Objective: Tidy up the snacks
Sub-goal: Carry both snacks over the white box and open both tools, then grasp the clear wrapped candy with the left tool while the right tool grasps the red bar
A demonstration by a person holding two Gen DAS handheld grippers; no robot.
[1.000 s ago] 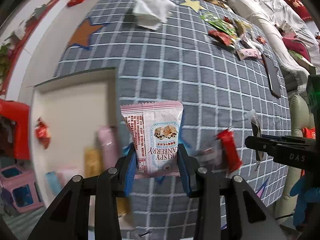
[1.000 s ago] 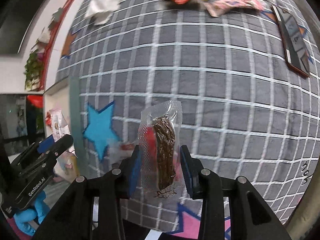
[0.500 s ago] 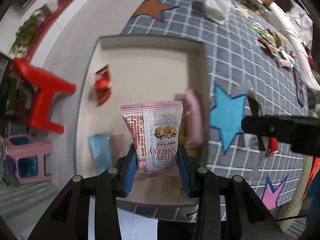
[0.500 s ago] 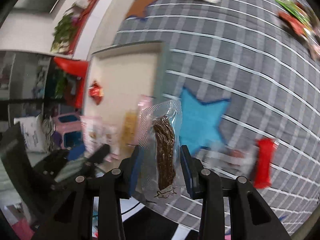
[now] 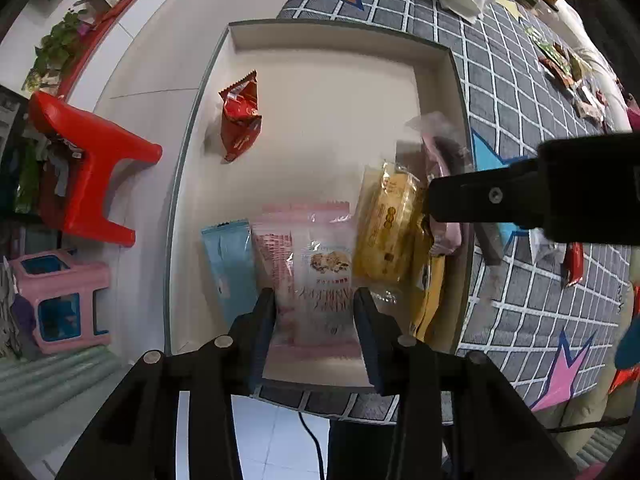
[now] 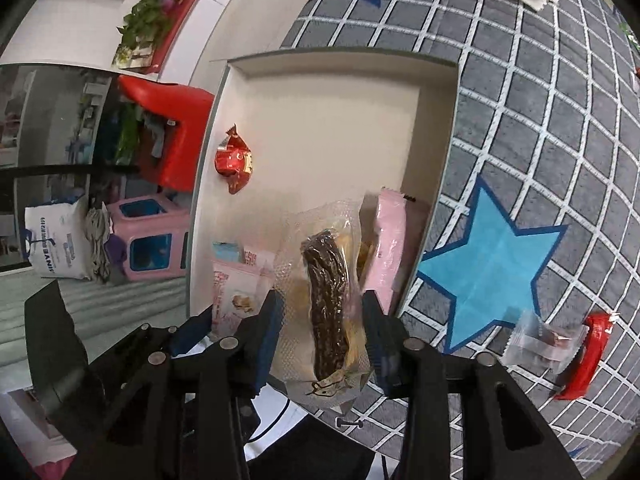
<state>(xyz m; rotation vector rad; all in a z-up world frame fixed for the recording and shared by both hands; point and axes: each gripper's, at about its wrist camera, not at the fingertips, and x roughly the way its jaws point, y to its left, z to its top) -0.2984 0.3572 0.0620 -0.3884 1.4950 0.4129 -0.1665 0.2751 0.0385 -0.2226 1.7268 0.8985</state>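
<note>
Both grippers have swung from over the checked cloth point(image 6: 560, 128) to over the cream box point(image 5: 340, 56). Left gripper point(image 5: 316, 316) clenched on the pink cranberry packet point(image 5: 312, 272), blurred, low over the box's near end, between a blue packet point(image 5: 228, 264) and a yellow one point(image 5: 384, 232). Right gripper point(image 6: 322, 332) clenched on the clear jerky pouch point(image 6: 326, 292), held upright above the box's near right corner, beside a pink packet point(image 6: 386, 248). Red packet point(image 5: 240, 120) lies apart by the left wall. Red bar point(image 6: 588, 352) sits on the cloth.
</note>
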